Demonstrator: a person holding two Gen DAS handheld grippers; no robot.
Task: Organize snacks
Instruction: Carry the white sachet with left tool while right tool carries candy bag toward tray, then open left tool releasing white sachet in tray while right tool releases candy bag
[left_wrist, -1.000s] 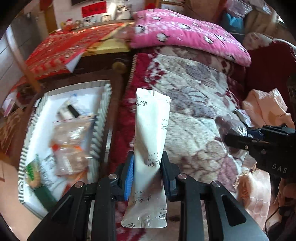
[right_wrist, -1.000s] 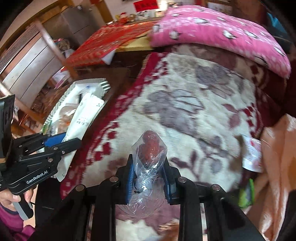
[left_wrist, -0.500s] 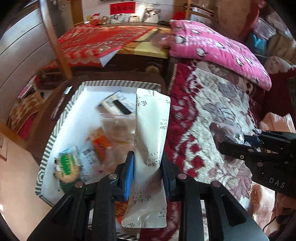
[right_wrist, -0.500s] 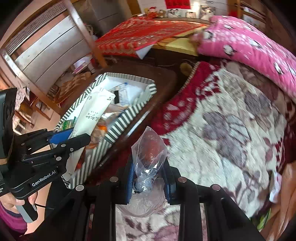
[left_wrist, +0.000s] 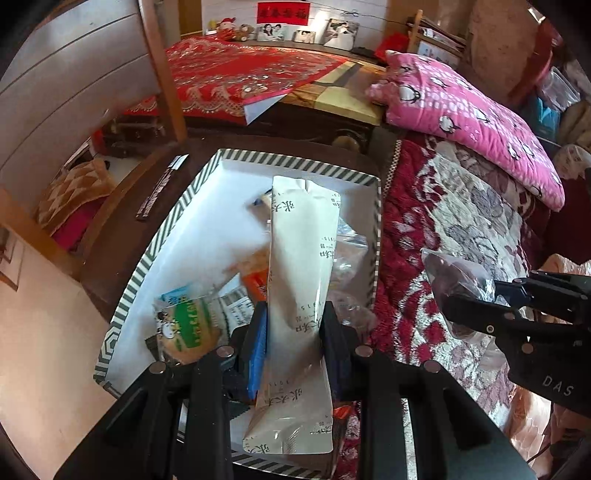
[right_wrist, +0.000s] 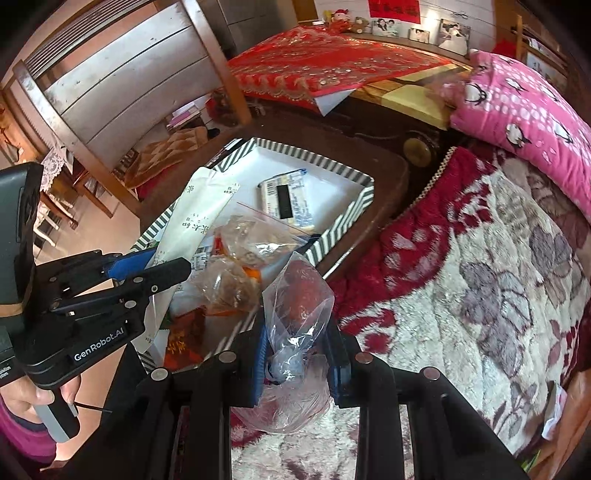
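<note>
My left gripper (left_wrist: 293, 334) is shut on a long white snack pouch (left_wrist: 301, 258) and holds it upright above the striped box (left_wrist: 177, 218). The pouch also shows in the right wrist view (right_wrist: 195, 225), with the left gripper (right_wrist: 162, 267) over the box's near-left part. My right gripper (right_wrist: 299, 347) is shut on a clear plastic bag with something red inside (right_wrist: 299, 299), held over the blanket's edge just right of the box (right_wrist: 347, 225). The bag also shows in the left wrist view (left_wrist: 454, 273). The box holds several snack packets, among them a green-labelled one (left_wrist: 188, 325).
The box stands on a dark wooden table (left_wrist: 122, 229) beside a bed with a red and cream floral blanket (left_wrist: 454, 206). A pink pillow (left_wrist: 472, 110) lies at the bed's head. A red cloth (left_wrist: 236, 74) covers furniture behind. A wooden chair (right_wrist: 110, 85) stands at the left.
Both grippers have swung left from the blanket toward the box. The left gripper with the pouch is now over the box; the right gripper with the bag is near its right edge.
</note>
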